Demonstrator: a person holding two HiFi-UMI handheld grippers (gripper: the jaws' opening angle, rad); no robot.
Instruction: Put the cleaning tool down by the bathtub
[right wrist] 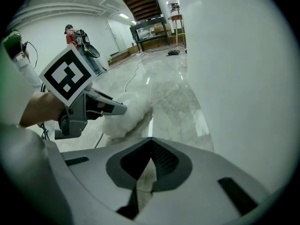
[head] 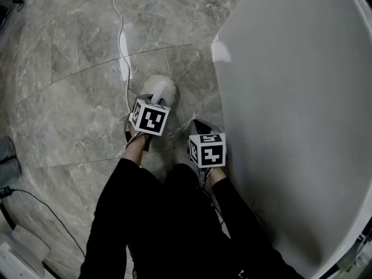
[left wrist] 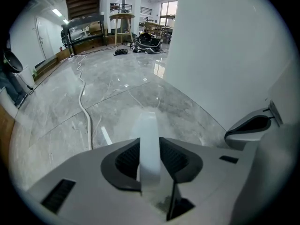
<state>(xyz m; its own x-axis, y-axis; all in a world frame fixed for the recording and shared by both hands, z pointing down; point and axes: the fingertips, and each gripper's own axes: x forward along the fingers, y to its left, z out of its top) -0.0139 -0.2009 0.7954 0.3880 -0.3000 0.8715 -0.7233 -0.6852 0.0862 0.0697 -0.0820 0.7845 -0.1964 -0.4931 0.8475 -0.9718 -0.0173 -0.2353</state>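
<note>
In the head view the tub (head: 290,127) fills the right side; only its white outer wall shows, not what it holds. On the grey marble floor (head: 70,97) near that wall lies the fluffy white head of the tool (head: 161,89). The left gripper (head: 157,101) is right over it, and the right gripper (head: 199,125) hangs between it and the tub. A white cable (head: 122,45) runs along the floor toward the far edge.

In the left gripper view the left gripper (left wrist: 150,143) has the tool's flat white handle (left wrist: 149,130) between its jaws. Both pads lie against the handle's sides, so the jaws stand only as far apart as the handle is wide. The head beyond is a pale blur low on the floor. The tub's wall rises at the right.

In the right gripper view the right gripper (right wrist: 150,142) has its jaw tips together and nothing between them. To its left the left gripper (right wrist: 101,106) points into the tool's woolly head (right wrist: 125,116), which looks to sit on the floor, near the tub (right wrist: 243,78) but not touching it.
</note>
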